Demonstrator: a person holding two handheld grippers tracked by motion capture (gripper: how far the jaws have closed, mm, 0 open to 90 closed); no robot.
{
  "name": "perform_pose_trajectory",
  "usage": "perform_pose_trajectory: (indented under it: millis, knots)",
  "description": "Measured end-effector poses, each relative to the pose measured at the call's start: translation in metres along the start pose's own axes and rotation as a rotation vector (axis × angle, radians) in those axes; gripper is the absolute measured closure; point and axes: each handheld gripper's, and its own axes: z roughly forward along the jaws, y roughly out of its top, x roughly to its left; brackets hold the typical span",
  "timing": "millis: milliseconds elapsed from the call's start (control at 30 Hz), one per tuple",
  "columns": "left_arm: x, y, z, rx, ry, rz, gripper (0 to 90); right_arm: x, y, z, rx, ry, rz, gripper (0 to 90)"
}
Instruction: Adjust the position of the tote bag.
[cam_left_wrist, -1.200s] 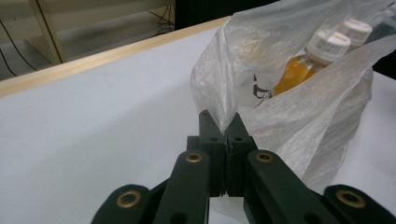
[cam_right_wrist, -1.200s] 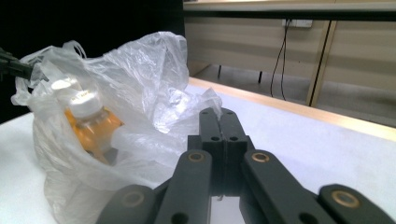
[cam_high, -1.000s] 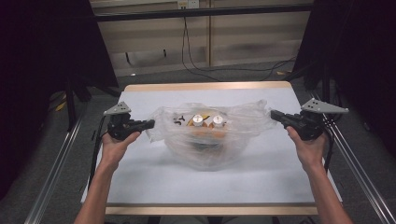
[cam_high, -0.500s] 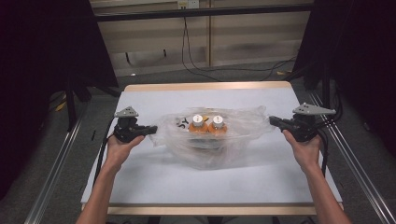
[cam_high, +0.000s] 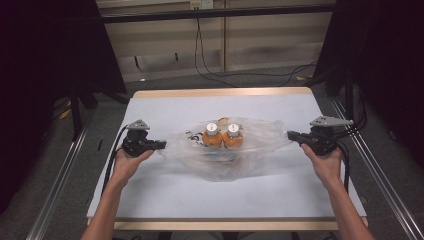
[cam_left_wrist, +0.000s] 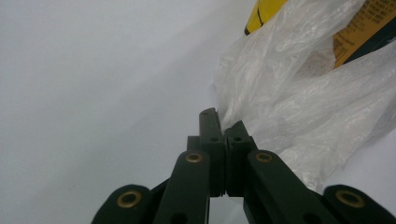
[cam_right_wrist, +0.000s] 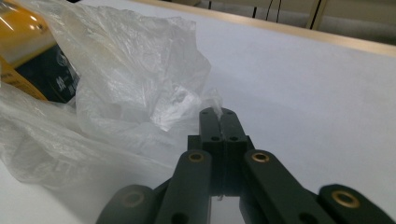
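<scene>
OK, both grippers, left and right, pinch the plastic bag edges mid-table; lower evenly, keep it taut so the 2 bottles stay upright.

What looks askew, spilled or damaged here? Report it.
Nothing is spilled or torn. The two orange bottles stand upright inside the clear plastic bag, which lies crumpled on the table. The left gripper and right gripper each pinch one end.
</scene>
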Motion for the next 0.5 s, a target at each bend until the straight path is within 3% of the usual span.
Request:
perform_pose_trajectory:
  millis: [133, 367, 433, 500]
  knots:
    - [0.003, -0.006, 0.004, 0.023, -0.013, -0.025, 89.6, -0.004, -0.007, 0.005, 0.061, -0.014, -0.008, 90.0]
    - [0.005, -0.010, 0.007, 0.046, -0.020, -0.030, 89.7, -0.008, -0.014, 0.008, 0.093, -0.020, 0.003, 90.0]
    - [0.004, -0.010, 0.008, 0.050, 0.015, -0.022, 89.7, -0.007, -0.016, 0.010, 0.120, -0.033, -0.018, 90.0]
    - [0.003, -0.011, 0.010, 0.071, 0.011, -0.012, 89.8, -0.006, -0.019, 0.013, 0.146, -0.044, -0.027, 90.0]
